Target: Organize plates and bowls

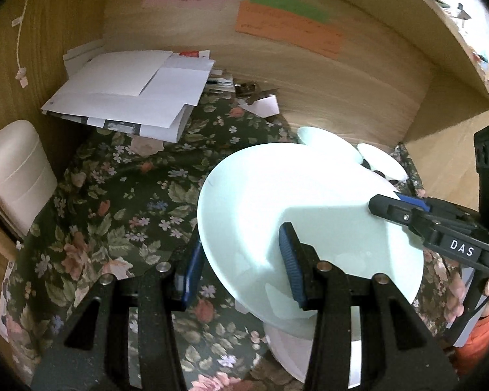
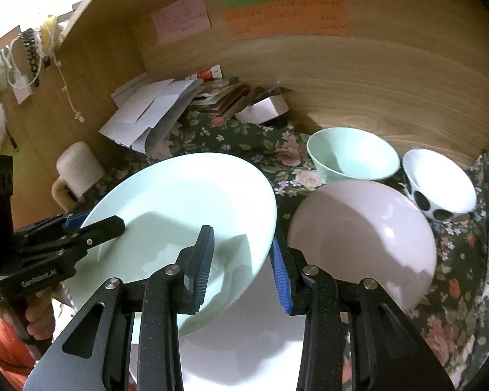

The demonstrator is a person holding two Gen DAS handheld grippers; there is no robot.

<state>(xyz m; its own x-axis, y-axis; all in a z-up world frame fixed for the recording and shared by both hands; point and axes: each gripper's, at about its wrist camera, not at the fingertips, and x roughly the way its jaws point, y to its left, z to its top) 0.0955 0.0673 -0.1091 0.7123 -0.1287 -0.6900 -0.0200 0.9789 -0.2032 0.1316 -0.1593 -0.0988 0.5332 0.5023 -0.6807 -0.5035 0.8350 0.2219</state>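
Fingers of both grippers are closed on the same pale green plate [image 2: 185, 202], one at each side of its rim. In the left wrist view the left gripper [image 1: 241, 270] has one blue pad over the plate's face and the other under its edge, open only as far as the rim makes it. In the right wrist view the right gripper [image 2: 241, 267] clamps the opposite edge in the same narrow way.

The plate is tilted and off the tabletop [image 1: 114, 195], above a white plate [image 2: 251, 335] that lies below it. A grip on both sides probably keeps a wide, slippery dish from swinging or sliding out of a single pinch (a fair guess for glazed ware).

Only the right view shows the bowls clearly: a pink bowl [image 2: 362, 238] just beside the plate, a green bowl [image 2: 352, 156] behind it, and a spotted bowl [image 2: 440, 185] to the far side. From the left these are mostly hidden behind the plate. The left view instead gives the open stretch of flowered cloth, the stack of papers [image 1: 130, 91] at the back and a white canister [image 1: 16, 176] at the edge, which looks like the freest room for setting things down.
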